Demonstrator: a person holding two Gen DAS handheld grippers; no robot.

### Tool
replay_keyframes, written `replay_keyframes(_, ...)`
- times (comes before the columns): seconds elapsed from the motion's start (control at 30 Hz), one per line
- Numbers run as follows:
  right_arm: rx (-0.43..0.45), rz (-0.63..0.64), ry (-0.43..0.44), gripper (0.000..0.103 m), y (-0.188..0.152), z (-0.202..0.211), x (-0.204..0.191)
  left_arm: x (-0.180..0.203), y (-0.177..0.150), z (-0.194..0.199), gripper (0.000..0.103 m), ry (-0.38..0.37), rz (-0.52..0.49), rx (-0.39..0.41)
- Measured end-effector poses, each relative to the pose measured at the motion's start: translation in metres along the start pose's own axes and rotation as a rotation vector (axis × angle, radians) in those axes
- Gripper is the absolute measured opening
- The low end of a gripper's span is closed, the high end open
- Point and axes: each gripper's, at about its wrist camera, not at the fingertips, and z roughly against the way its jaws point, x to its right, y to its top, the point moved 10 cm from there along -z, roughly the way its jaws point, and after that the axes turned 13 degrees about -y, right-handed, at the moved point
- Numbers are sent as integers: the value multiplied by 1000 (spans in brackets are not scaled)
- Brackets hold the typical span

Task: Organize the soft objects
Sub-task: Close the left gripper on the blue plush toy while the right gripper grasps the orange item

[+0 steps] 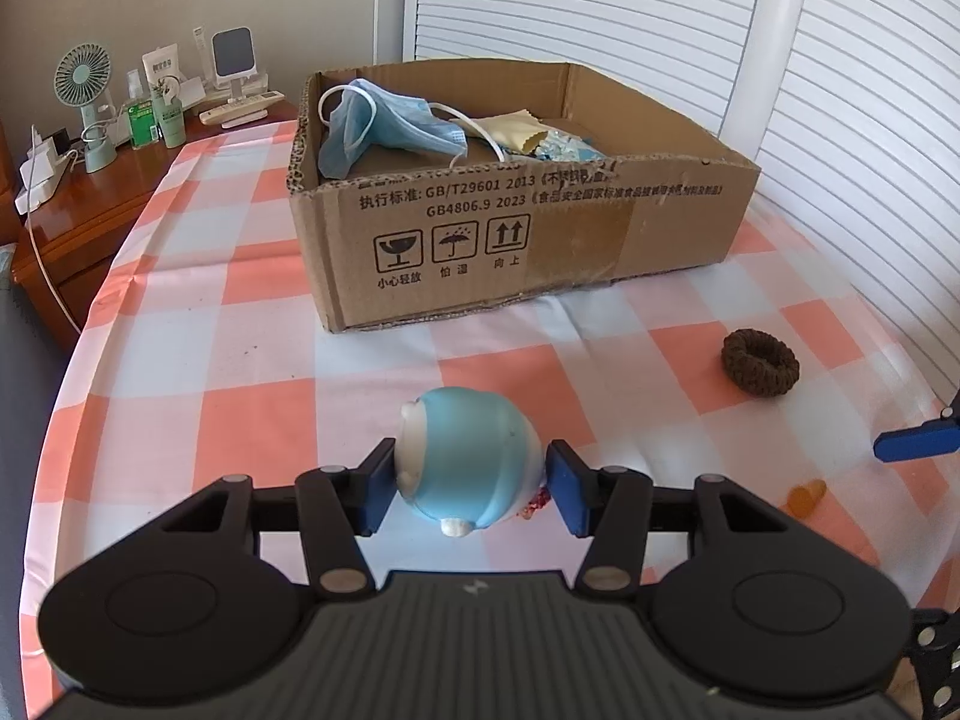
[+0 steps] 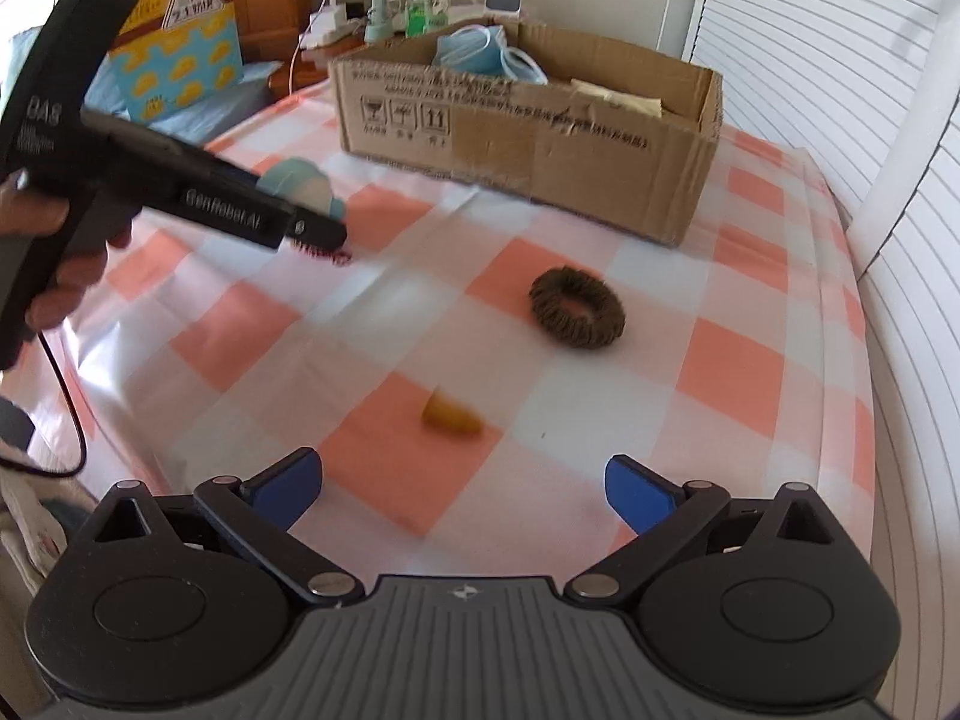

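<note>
Left wrist view: left gripper (image 1: pixel 471 483) has its blue pads pressed on both sides of a blue-and-white squishy toy (image 1: pixel 465 468), jaws narrowed onto it, toy looks gripped and just above or barely off the checkered tablecloth (image 1: pixel 252 372); can't tell if it has fully cleared the cloth. A small red fuzzy thing (image 1: pixel 536 504) peeks out beside the toy's lower right, touching or just under it, identity unclear. Cardboard box (image 1: pixel 540 228) sits ahead on the far half of the table, open top, already holding a blue face mask (image 1: pixel 384 120), a cream cloth (image 1: pixel 510 129) and a patterned packet-like item, partly hidden. Brown scrunchie (image 1: pixel 760 362) lies on the cloth to the right, well apart from the box. Right wrist view: right gripper (image 2: pixel 462 489) jaws spread wide, holding nothing, hovering low with a small orange piece (image 2: pixel 451 416) on the cloth just ahead between the finger lines; frame is motion-blurred so shape is unclear. Step in hand, as I judge it: left side picking up the toy for the box; right side lining up on the orange piece. Next move likely calls for lifting the toy over the near box wall and releasing inside, keeping squeeze light since it deforms; right needs to descend and close on the orange piece.
</note>
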Motion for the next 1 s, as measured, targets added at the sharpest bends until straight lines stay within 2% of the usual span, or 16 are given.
replay_keyframes(0.07,-17,13,-3,103,-6,-4,-5,0,0,1,53,-4,0,2)
replay_keyframes(0.27,30,4,2,103,-6,-6,-6,0,-1,0,53,-10,-7,5)
replay_keyframes(0.5,8,1,-11,103,0,-9,-6,0,-1,0,56,-18,-9,7)
replay_keyframes(0.63,41,28,-38,101,8,-7,-7,-1,0,0,56,-20,-1,11)
replay_keyframes(0.93,58,-30,-57,72,29,-18,8,-1,1,0,56,-22,5,10)
replay_keyframes(1.0,57,-32,-56,61,31,-21,10,-1,1,0,56,-21,5,10)
